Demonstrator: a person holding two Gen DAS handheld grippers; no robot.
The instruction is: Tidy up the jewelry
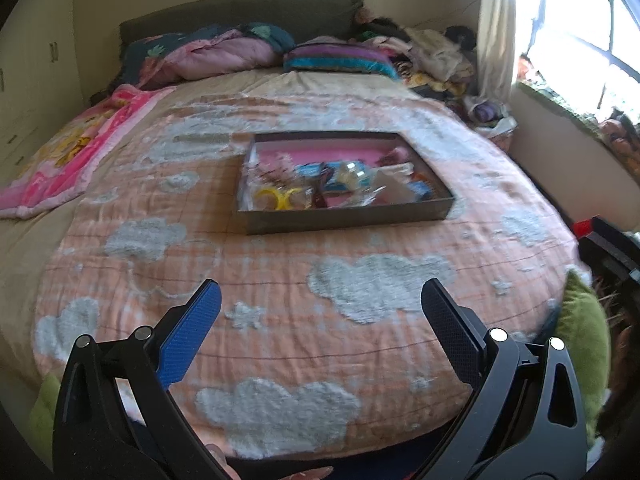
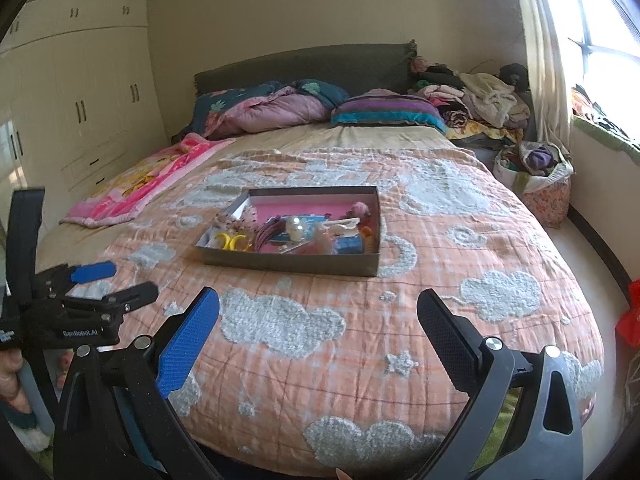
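Note:
A shallow dark box [image 1: 344,222] with a pink lining sits in the middle of the bed, filled with mixed jewelry and hair pieces, among them yellow rings [image 1: 278,198]. It also shows in the right wrist view [image 2: 288,264] with the yellow rings [image 2: 232,241] at its left end. My left gripper [image 1: 320,300] is open and empty, held over the bed's near end, well short of the box. My right gripper [image 2: 318,306] is open and empty too, near the bed's foot. The left gripper also shows at the left of the right wrist view [image 2: 114,280].
The bed carries an orange quilt with grey clouds [image 2: 360,340]. A pink blanket [image 2: 140,184] lies at the left, pillows [image 2: 384,114] and piled clothes [image 2: 480,100] at the headboard. A full bag [image 2: 536,176] stands by the window wall. Wardrobes [image 2: 80,100] line the left.

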